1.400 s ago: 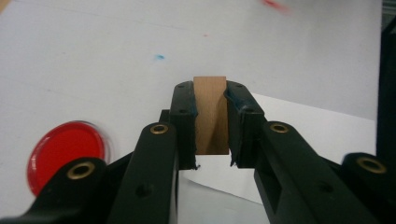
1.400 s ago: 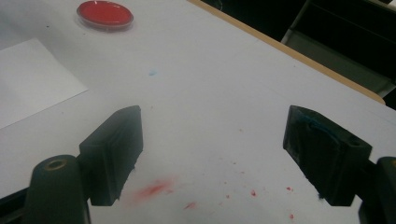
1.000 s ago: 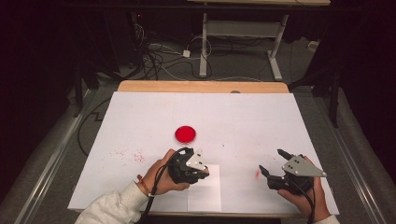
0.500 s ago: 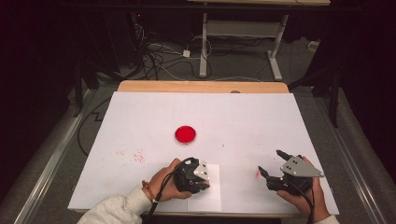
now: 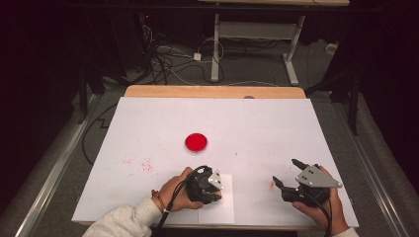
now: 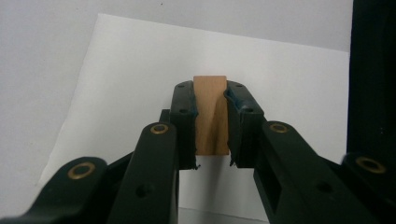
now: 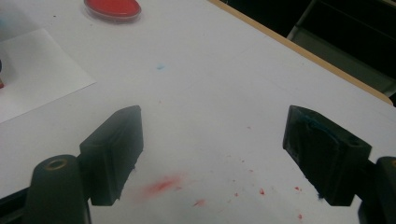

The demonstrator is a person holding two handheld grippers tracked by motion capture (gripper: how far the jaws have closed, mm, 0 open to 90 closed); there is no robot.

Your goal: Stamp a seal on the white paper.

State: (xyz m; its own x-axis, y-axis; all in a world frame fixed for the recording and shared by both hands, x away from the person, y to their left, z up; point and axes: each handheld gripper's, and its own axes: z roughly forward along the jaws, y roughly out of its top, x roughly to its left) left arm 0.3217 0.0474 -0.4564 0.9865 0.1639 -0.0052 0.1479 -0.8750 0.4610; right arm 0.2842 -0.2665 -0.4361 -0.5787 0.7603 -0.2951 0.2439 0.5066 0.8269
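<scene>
We hold a wooden stamp block [image 6: 211, 114] clamped in the left tongs [image 5: 206, 185], poised over the paper sheet [image 5: 217, 207] at six o'clock from the red ink pad [image 5: 196, 142], presumably for printing; the right tongs [image 5: 291, 173] gape empty at four o'clock.

Black tongs and a pale sleeve

Both tongs [image 5: 213, 190] [image 5: 286, 174] are built black, with brass-ringed holes; grey three-cornered plates and black cables are carried, and a cream sleeve [image 5: 123, 222] is worn.
</scene>
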